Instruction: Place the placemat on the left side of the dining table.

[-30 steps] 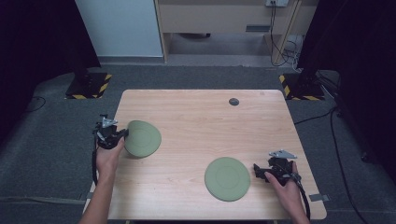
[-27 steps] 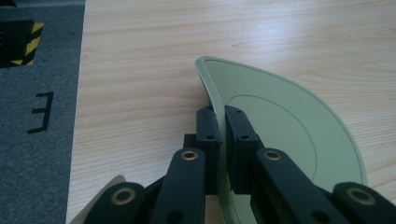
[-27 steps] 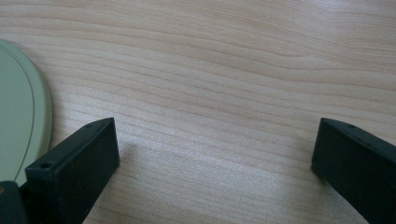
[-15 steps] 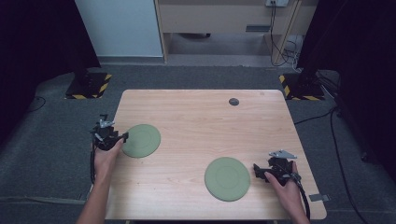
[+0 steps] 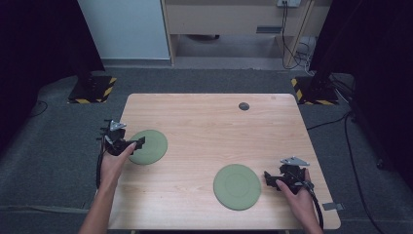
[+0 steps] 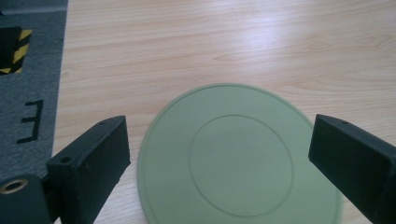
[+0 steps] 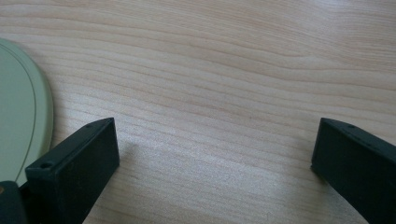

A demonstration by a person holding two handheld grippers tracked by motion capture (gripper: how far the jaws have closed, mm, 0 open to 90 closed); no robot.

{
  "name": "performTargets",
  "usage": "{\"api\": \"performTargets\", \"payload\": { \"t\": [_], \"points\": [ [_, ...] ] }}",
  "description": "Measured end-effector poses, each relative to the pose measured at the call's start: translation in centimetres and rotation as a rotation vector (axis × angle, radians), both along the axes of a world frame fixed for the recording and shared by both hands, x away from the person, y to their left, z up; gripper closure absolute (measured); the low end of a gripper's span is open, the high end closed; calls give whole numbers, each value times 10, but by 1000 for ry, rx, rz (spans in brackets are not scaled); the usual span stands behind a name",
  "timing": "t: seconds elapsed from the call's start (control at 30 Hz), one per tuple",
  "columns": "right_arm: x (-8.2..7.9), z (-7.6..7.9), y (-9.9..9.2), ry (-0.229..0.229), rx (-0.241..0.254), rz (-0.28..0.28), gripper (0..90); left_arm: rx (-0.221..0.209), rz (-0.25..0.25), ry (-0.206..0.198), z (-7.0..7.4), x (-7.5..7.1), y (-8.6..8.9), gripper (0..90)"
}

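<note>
Two green plates are lying on one wooden table (image 5: 204, 122): one plate (image 5: 148, 146) at the left, the other plate (image 5: 237, 186) nearer the front right. One small dark disc (image 5: 244, 106) is sitting toward the far edge. Two grippers, the left gripper (image 5: 138, 144) and the right gripper (image 5: 268, 176), are showing, one per hand.

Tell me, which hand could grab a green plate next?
Probably the left. The left gripper has just been opening its fingers, and the left green plate lies flat between them, not pressed. The right gripper is open beside the right green plate, with bare table between its fingers.
</note>
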State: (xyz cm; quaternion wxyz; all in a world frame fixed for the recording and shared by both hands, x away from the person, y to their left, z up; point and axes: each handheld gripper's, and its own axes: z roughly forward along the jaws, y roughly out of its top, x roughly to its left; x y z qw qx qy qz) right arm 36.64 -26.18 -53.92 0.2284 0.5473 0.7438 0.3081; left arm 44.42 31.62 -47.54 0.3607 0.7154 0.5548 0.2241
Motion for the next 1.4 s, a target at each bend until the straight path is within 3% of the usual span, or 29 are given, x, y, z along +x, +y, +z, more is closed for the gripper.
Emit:
{"api": "performTargets", "payload": {
  "t": [0.2, 0.33, 0.77, 1.13, 1.37, 1.4],
  "points": [
    [0, 0, 0, 0, 0, 1, 11, 2, -84, -31, 8, -5, -17, 40],
    [0, 0, 0, 0, 1, 1, 11, 6, -130, -28, 8, -10, -29, 37],
    [0, 0, 0, 0, 0, 5, 10, 10, -249, -11, -12, -30, -65, 38],
    [0, 0, 0, 0, 0, 8, 10, 1, -322, 0, -20, -44, -96, 38],
    [0, 0, 0, 0, -1, 10, 10, -7, -389, 11, -27, -54, -124, 36],
    [0, 0, 0, 0, -1, 9, 10, -6, -410, 16, -29, -57, -135, 35]
  ]
}}
